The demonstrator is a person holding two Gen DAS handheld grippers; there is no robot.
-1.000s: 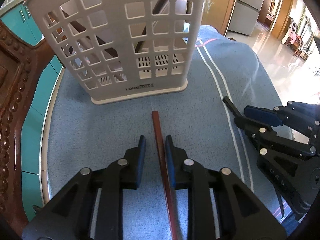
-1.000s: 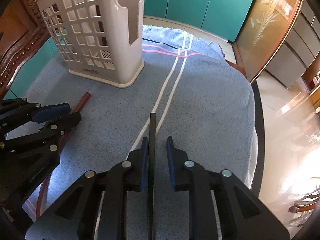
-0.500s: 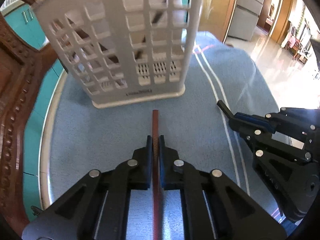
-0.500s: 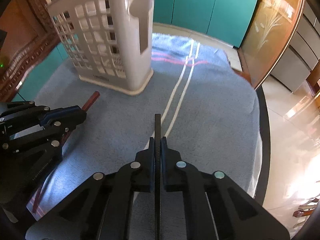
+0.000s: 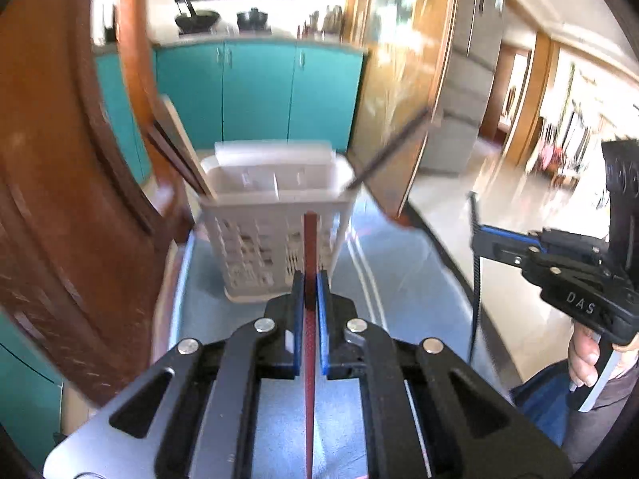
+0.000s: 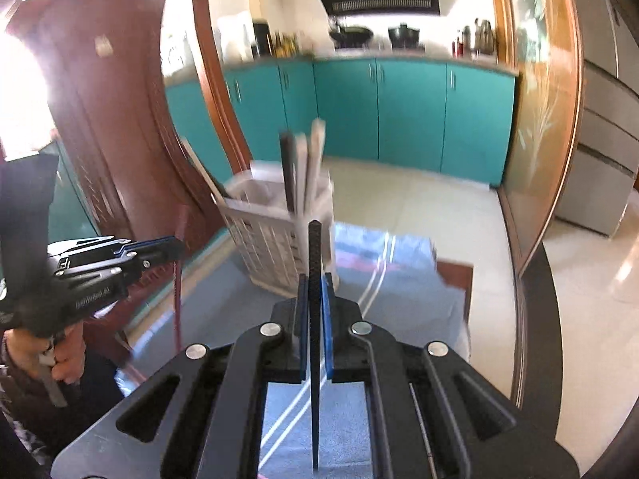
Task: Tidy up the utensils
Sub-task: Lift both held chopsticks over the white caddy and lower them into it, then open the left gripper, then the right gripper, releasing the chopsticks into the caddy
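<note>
Left gripper (image 5: pixel 309 287) has its fingers closed on the red stick (image 5: pixel 310 247); right gripper (image 6: pixel 315 291) is clamped on the black stick (image 6: pixel 315 255). Both are lifted off the tabletop (image 5: pixel 399 279), w/ the basket (image 5: pixel 275 235) just beyond the tips.

Risks, as I judge them: sticks are pinched near one end, so either may swivel or slip; a tip may snag a grid hole or the rim; the light basket could tip.

Hard to make out: basket dividers & contents are blurred, and stick tails are cut off.
</note>
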